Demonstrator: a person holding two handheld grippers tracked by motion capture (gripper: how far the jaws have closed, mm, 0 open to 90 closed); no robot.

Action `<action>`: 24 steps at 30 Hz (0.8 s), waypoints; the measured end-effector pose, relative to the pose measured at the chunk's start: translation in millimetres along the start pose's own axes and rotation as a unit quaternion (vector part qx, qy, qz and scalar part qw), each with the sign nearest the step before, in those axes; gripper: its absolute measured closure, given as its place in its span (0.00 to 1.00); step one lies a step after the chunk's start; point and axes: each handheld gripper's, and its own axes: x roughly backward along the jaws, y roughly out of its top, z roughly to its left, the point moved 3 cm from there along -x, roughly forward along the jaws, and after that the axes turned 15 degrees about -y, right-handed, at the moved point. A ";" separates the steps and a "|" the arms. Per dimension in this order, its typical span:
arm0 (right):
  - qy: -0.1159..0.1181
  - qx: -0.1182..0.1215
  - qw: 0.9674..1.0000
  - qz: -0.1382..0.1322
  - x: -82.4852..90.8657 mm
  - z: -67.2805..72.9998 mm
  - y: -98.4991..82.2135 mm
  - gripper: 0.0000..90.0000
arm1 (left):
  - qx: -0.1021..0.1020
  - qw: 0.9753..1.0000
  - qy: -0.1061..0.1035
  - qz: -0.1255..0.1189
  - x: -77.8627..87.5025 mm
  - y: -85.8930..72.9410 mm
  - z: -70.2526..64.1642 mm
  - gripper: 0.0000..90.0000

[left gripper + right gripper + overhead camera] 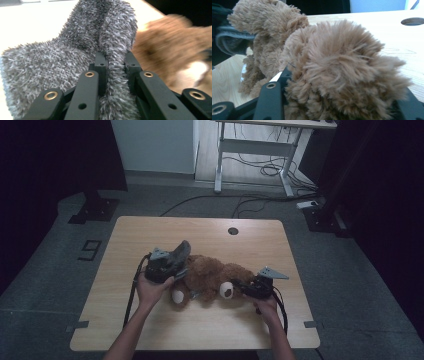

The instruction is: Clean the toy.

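Forearms frame the high view: brown teddy (210,280) lies mid-bench (150,235). Left gripper (113,56) pinches the grey sock (62,57). Right gripper (337,100) grasps a teddy leg (342,70). Next, probably, sock over foot.

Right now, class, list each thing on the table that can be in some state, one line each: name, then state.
Grey fuzzy sock: pinched in a fold between the left gripper's jaws, lifted beside the bear.
Brown teddy bear: lying on the table, one limb clamped.
Left gripper: shut on the sock.
Right gripper: closed on the bear's limb.
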 end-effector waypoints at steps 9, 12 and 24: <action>-0.001 0.000 1.000 0.000 0.1 0.3 -0.1 0.48 | -0.051 0.996 -0.055 0.040 -69.2 22.7 -56.4 0.86; -0.001 -0.003 1.000 0.002 0.0 -0.9 -0.5 0.47 | -0.057 0.996 -0.042 0.051 -81.4 12.4 -56.2 0.86; 0.003 -0.001 1.000 -0.001 -0.3 0.0 -1.2 0.47 | -0.053 0.997 -0.025 0.039 -46.9 -6.8 -30.4 0.86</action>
